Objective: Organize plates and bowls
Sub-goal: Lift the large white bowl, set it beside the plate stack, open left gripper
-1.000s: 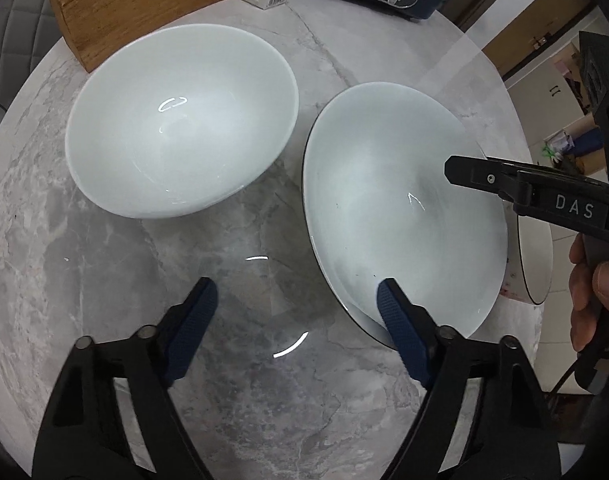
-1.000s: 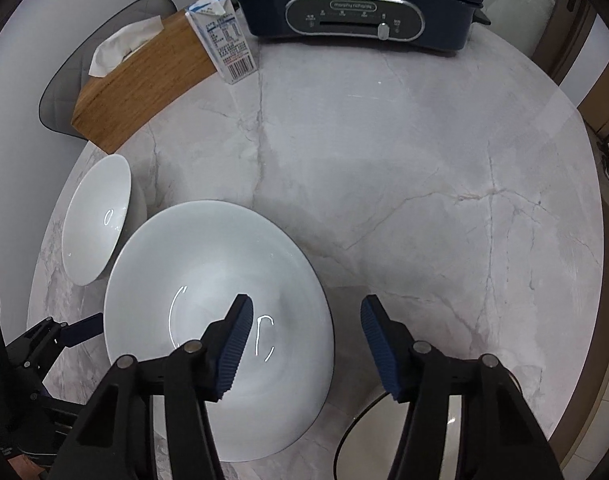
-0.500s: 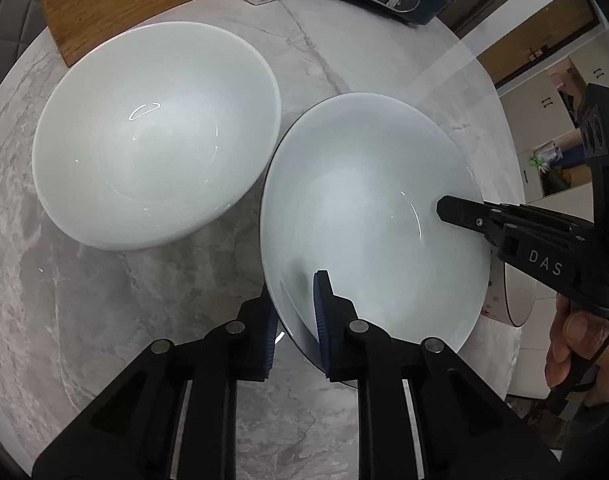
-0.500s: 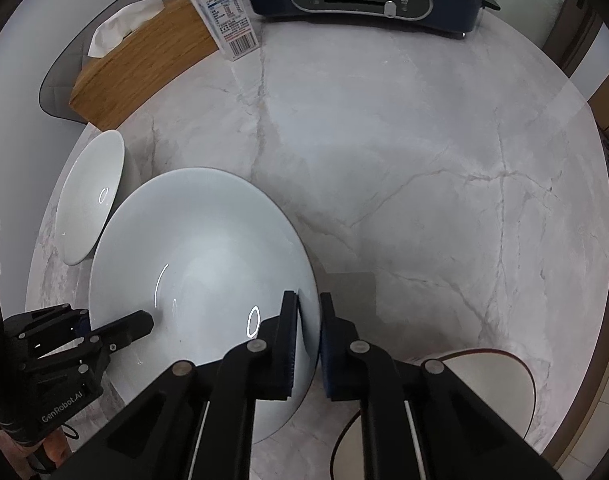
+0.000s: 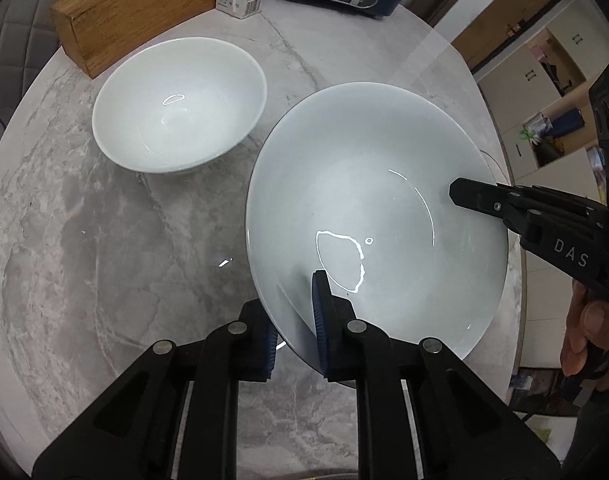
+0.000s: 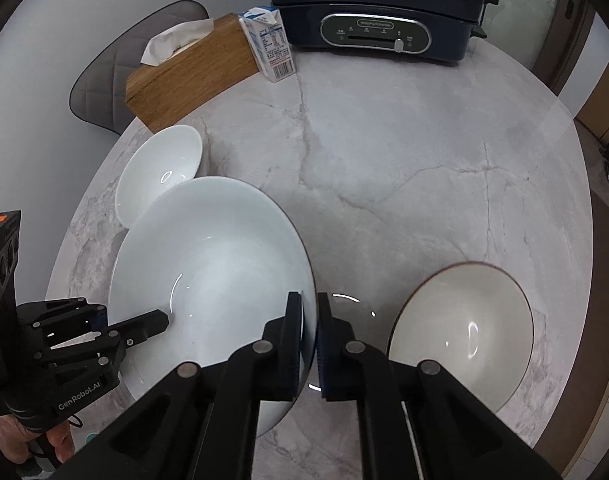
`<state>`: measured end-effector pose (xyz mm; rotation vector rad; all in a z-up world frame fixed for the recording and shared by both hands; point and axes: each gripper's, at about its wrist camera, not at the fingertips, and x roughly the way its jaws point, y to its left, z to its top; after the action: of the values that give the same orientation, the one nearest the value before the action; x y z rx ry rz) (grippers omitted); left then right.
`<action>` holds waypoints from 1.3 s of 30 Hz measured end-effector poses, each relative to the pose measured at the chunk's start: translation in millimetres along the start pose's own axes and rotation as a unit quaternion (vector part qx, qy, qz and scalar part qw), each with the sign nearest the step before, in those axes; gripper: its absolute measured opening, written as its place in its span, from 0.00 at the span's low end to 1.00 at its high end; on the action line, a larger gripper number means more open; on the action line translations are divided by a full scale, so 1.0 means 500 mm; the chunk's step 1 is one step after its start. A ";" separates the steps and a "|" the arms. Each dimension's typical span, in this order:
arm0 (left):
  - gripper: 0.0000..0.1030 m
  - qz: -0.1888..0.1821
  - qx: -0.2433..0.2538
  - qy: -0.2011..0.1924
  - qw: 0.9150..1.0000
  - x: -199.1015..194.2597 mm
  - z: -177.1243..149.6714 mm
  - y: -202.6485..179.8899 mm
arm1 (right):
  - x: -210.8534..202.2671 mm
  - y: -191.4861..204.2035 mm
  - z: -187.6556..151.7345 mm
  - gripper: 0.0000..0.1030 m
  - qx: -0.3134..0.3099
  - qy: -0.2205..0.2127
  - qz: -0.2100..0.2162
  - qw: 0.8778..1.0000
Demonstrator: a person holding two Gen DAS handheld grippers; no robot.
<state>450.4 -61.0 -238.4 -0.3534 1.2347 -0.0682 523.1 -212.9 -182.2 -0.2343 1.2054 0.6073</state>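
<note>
Wooden tissue box (image 6: pixel 192 76), milk carton (image 6: pixel 270 48), blue electric grill (image 6: pixel 374 12), grey chair (image 6: pixel 116 76).

Round grey marble table (image 6: pixel 404 152), small white bowl (image 5: pixel 176 108), cream dark-rimmed bowl (image 6: pixel 464 332), wooden tissue box (image 6: pixel 192 72), milk carton (image 6: pixel 270 46), dark blue electric cooker (image 6: pixel 376 12)

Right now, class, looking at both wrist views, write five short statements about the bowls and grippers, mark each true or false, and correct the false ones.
1. Both grippers grip the rim of the large white bowl. True: the left gripper and right gripper clamp opposite sides.
2. The small white bowl is stacked inside the large one. False: it sits apart on the marble table.
3. A cream bowl with a dark rim sits right of the right gripper. True.
4. The milk carton lies flat. False: it stands upright.
5. The tissue box is plastic. False: it is wooden.
</note>
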 end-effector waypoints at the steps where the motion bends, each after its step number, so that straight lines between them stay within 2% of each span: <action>1: 0.13 -0.002 0.009 0.001 1.000 -0.016 -0.022 -0.003 | -0.012 0.003 -0.016 0.08 0.003 -0.005 0.000 1.000; 4: 0.13 -0.004 0.043 0.007 0.999 -0.040 -0.068 -0.029 | -0.043 0.015 -0.084 0.08 0.016 -0.020 -0.006 1.000; 10: 0.13 -0.014 0.093 0.036 0.995 -0.046 -0.154 -0.083 | -0.084 -0.007 -0.244 0.09 0.100 -0.044 -0.011 0.994; 14: 0.13 -0.017 0.123 0.050 0.991 -0.038 -0.200 -0.127 | -0.093 -0.031 -0.351 0.09 0.165 -0.056 -0.004 0.985; 20: 0.13 -0.012 0.156 0.065 0.986 0.004 -0.250 -0.197 | -0.071 -0.065 -0.458 0.10 0.227 -0.054 -0.002 0.972; 23: 0.13 -0.012 0.159 0.077 0.984 0.024 -0.267 -0.203 | -0.059 -0.073 -0.487 0.10 0.241 -0.053 0.002 0.969; 27: 0.13 -0.010 0.160 0.072 0.984 0.036 -0.270 -0.204 | -0.060 -0.076 -0.504 0.10 0.245 -0.060 0.005 0.968; 39: 0.14 -0.020 0.129 0.069 0.989 0.049 -0.260 -0.168 | -0.062 -0.067 -0.495 0.11 0.226 -0.068 -0.003 0.972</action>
<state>349.1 -175.4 -272.3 -0.1498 1.3373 -0.2881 336.4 -368.8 -247.0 0.1848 1.1759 0.3237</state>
